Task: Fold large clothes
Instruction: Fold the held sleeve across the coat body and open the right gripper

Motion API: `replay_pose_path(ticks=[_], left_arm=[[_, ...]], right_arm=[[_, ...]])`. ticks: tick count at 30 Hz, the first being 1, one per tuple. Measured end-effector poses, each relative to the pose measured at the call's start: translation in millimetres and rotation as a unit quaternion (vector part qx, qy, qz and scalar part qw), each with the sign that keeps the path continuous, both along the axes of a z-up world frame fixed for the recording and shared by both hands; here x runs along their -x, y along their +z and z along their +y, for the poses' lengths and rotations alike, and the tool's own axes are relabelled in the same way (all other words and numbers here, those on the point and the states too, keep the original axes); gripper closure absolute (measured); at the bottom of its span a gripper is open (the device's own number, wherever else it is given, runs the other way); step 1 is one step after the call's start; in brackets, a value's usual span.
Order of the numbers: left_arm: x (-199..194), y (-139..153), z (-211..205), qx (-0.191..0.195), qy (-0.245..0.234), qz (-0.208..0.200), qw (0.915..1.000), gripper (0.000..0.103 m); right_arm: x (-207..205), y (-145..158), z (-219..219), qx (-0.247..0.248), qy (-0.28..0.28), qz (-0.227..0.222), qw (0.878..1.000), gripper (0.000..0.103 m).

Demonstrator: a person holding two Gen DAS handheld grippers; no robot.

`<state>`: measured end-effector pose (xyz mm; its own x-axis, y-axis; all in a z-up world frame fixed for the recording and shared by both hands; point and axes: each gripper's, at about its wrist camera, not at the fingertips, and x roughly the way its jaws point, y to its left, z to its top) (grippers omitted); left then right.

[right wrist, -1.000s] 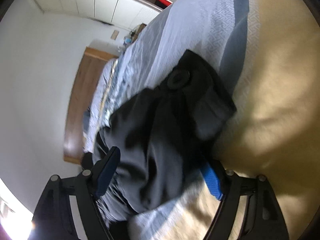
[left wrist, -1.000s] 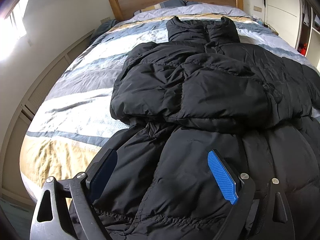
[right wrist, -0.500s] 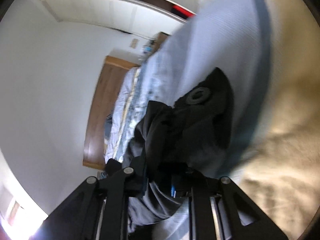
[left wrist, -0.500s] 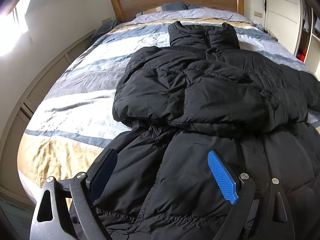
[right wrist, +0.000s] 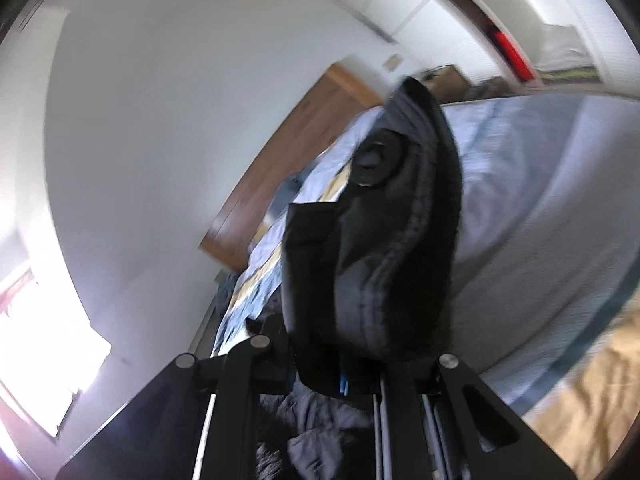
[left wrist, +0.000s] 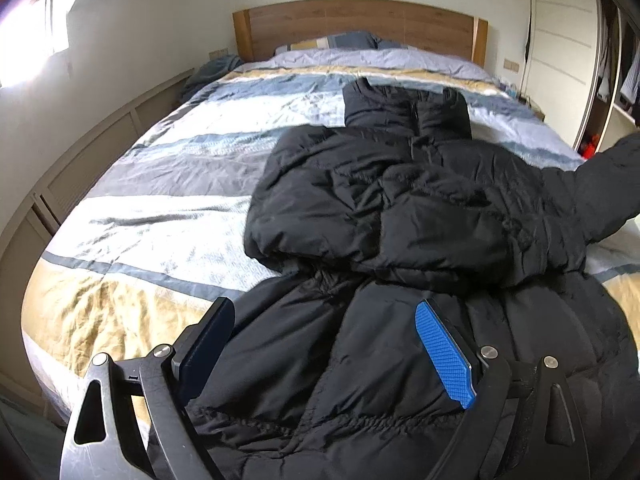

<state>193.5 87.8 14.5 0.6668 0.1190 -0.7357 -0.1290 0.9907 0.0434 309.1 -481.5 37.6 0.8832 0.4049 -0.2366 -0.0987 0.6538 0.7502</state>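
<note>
Black puffer jacket (left wrist: 400,216) on striped bed (left wrist: 168,216): my right gripper (right wrist: 344,384) pinches its raised sleeve cuff (right wrist: 376,240); left gripper (left wrist: 324,356) gapes; next, fold sleeve across.

Jackets: you have one black puffer jacket (left wrist: 400,216) on the bed (left wrist: 160,200).
Sleeves: one (left wrist: 612,176) lifted at the bed's right edge.
Grippers: two, left gripper (left wrist: 324,344) and right gripper (right wrist: 344,376).
Headboards: one (left wrist: 360,28).

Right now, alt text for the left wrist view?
A black puffer jacket lies on a striped blue, white and tan bedspread, one sleeve lifted at the right edge. The left gripper hovers open over its hem; wooden headboard behind.
</note>
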Motion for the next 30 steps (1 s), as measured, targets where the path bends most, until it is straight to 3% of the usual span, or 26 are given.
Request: replay_pose_path(ticks=[7,15,21,26,27,29,30], left_arm=[[13,10,31,0.022,0.019,-0.018,0.9994,0.012],[34,11,67,0.043,0.048,-0.029,0.9975,0.012],[51,17,88,0.057,0.069,-0.041,0.9952,0.012],[63,24,96,0.06,0.077,-0.049,0.994,0.012],[66,26,97,0.06,0.077,-0.051,0.9939,0.012],[71,32,99,0.057,0.079,-0.056,0.9937,0.012],[73,34,99,0.056,0.08,-0.058,0.9936,0.012]], right_arm=[[-16,14,112,0.083,0.108,0.011,0.991,0.089],[-1,-22,221,0.175,0.206,0.06,0.961,0.089],[8,-62,275,0.22,0.236,0.106,0.941,0.089],[-2,-92,297,0.26,0.235,0.15,0.924,0.085],[5,-95,302,0.266,0.234,0.158,0.922,0.082],[7,-102,301,0.258,0.238,0.171,0.92,0.063],[10,-104,302,0.256,0.242,0.173,0.92,0.047]])
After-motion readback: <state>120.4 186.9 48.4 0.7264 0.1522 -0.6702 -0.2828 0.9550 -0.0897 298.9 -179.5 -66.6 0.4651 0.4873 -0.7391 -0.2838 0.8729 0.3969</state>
